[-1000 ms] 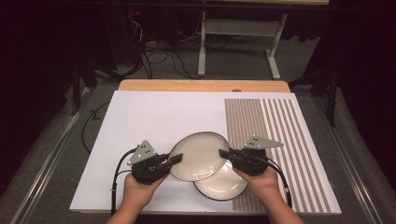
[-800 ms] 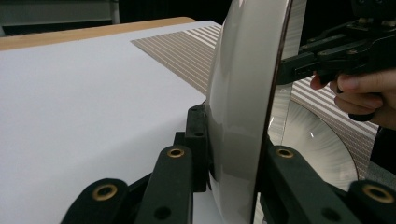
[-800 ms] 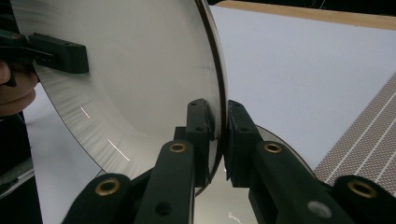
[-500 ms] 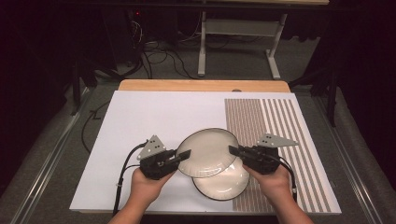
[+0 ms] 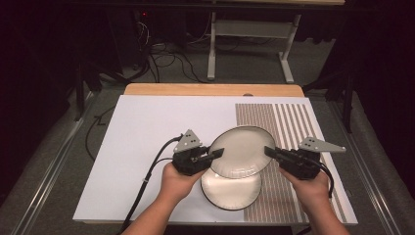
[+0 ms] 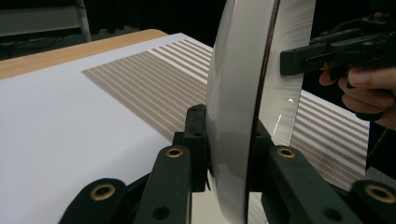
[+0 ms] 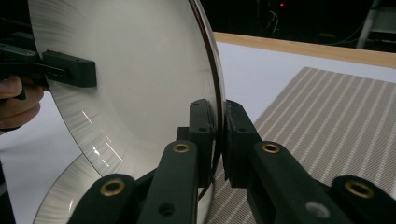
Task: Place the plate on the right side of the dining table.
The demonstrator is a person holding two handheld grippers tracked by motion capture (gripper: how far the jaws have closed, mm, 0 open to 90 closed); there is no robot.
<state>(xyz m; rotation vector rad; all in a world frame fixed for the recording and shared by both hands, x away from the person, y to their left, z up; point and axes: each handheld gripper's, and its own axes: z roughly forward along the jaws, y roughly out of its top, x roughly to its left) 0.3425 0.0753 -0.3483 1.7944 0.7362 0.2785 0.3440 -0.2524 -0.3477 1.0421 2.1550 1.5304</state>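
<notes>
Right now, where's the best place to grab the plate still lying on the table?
Grip the lower plate by its raised rim at the near edge, coming in low from the person's side. It lies flat, and the lifted plate overhangs its far part, leaving the near rim free.

Second plate directly beneath; left clear.

Two white plates are seen on the table: one upper plate raised at a tilt, and one lower plate lying flat beneath it. Two handheld grippers are counted, a left gripper and a right gripper (each clamped on a rim of the upper plate), borne by two hands. One white mat is laid over one wooden tabletop, with one striped panel printed on it.
</notes>
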